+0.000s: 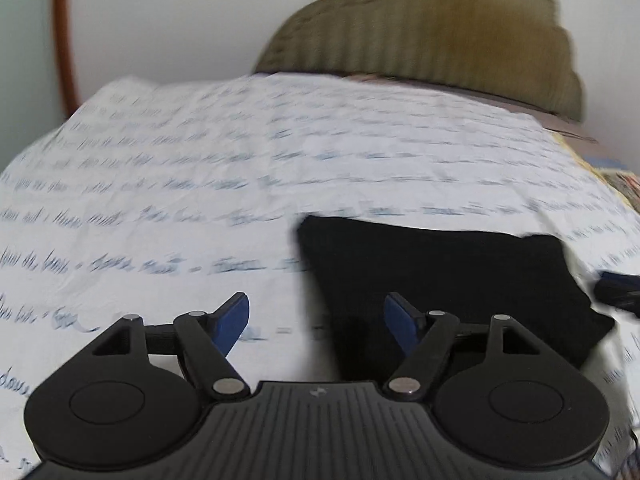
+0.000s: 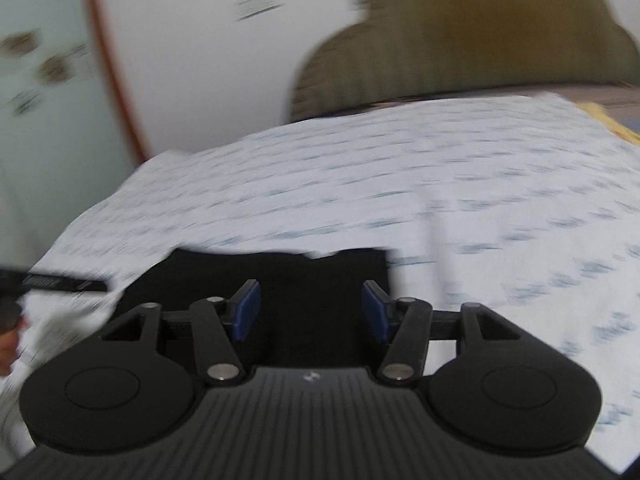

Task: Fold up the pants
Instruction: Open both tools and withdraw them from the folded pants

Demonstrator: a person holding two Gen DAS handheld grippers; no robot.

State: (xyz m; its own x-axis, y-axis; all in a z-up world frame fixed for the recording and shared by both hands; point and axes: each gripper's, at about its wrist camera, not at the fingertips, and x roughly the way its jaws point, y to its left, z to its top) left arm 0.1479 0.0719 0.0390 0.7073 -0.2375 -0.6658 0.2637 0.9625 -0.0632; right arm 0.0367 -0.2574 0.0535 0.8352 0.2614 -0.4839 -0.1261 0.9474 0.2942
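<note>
Both views are smearing with motion blur; edges are reading soft throughout.

Left gripper (image 1: pixel 316 322) is hanging above the bed, pointing downward, its jaws standing wide apart with nothing between the blue pads (image 1: pixel 234 322). The pants (image 1: pixel 440 280) are lying as a compact black folded bundle on the white bedsheet (image 1: pixel 200 160), which is carrying rows of blue script print. In the left wrist view the bundle is sitting ahead and to the right of the jaws, its left edge running under the gap between them; the pads are not touching it.

Right gripper (image 2: pixel 311 312) is hovering over the same bundle (image 2: pixel 280 276), jaws apart, nothing clamped; black cloth is showing between and below the pads, but they are not pressing on it. The bundle's far edge is looking uneven, possibly layered, though the blur is making that hard to judge.

At the left rim of the right wrist view, a dark bar (image 2: pixel 60 282), probably part of the other gripper, is showing with a bit of a hand (image 2: pixel 10 340) below it.

An olive ribbed cushion (image 1: pixel 420 32) is sitting at the far end of the bed against a white wall (image 1: pixel 180 20). A reddish-brown curved strip (image 1: pixel 64 32) is running up the wall at left
</note>
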